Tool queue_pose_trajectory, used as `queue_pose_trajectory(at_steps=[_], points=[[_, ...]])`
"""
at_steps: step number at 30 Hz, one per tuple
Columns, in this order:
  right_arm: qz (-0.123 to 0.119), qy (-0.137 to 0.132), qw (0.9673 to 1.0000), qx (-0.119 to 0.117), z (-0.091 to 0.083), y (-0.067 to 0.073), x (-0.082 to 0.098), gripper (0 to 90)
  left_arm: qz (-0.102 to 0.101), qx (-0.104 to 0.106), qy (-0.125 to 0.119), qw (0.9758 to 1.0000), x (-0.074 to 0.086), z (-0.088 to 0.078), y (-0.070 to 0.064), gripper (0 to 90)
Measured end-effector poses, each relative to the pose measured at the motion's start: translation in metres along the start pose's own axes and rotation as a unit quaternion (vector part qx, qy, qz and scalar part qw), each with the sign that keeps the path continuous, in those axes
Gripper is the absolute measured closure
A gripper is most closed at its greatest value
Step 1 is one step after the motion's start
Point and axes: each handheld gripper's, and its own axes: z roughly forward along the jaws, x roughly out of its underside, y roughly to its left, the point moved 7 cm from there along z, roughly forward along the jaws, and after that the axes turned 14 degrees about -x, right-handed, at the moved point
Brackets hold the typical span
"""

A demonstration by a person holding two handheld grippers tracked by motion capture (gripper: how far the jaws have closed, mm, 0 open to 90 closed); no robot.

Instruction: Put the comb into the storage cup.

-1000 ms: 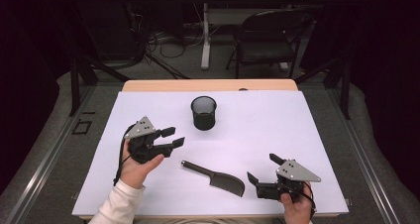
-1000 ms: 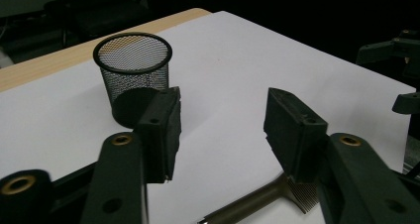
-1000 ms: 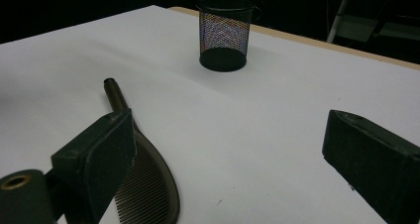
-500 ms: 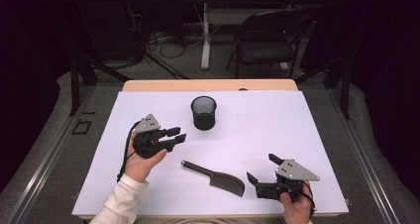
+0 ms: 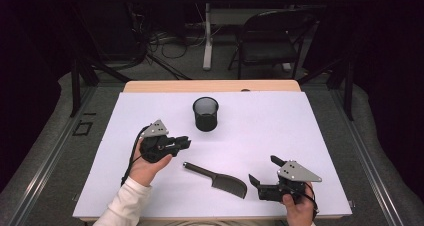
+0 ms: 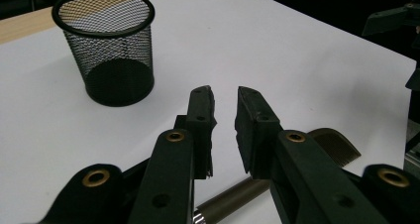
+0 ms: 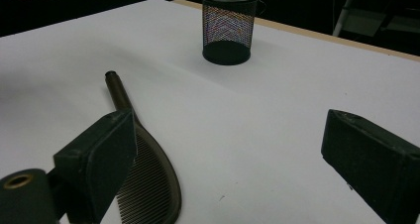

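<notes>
The comb (image 5: 220, 178) lies flat on the table (image 5: 300, 126) between both hands, cup (image 5: 205, 113) well behind it. Left gripper (image 5: 184, 143) hovers above the handle end; its jaws have just been closing and sit nearly together on nothing. Right gripper (image 5: 262, 170) gapes wide beside the comb's head, also empty. Risk: going down that pinched, the left would probably just shove the handle sideways.

In the left gripper view, the comb's (image 6: 333, 143) handle is largely hidden behind the claw's jaws. In the right gripper view, its toothed end is cut off by the bottom edge and partly covered by one jaw.
</notes>
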Motion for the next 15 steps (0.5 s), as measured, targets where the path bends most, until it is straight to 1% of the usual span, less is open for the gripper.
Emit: queue_pose_trajectory(at_steps=[1,3,7,8,10,14,15], points=[[0.0,0.0,1.0,0.0,0.0,0.0,0.0,7.0,0.0,0.002,0.0,1.0,0.0,0.001,-0.001,76.6],[0.002,-0.001,1.0,-0.002,0.0,0.0,0.0,7.1,0.011,-0.009,0.008,0.9999,0.003,0.004,-0.002,75.6],[0.002,-0.001,1.0,-0.004,0.001,0.0,0.001,7.2,0.023,-0.023,0.016,0.9993,0.007,0.008,-0.002,73.6],[0.002,-0.001,1.0,-0.004,0.001,0.0,0.001,7.2,0.025,-0.019,0.019,0.9993,0.008,0.009,-0.002,73.6],[0.003,0.0,1.0,-0.005,0.001,0.0,0.001,7.4,0.022,-0.006,0.022,0.9995,0.01,0.012,-0.003,74.0],[0.003,0.001,1.0,-0.008,0.002,0.001,0.001,7.5,0.028,-0.008,0.032,0.9991,0.015,0.017,-0.005,74.5],[0.003,0.001,1.0,-0.008,0.002,0.001,0.001,7.6,0.03,-0.006,0.04,0.9988,0.017,0.02,-0.007,75.2]])
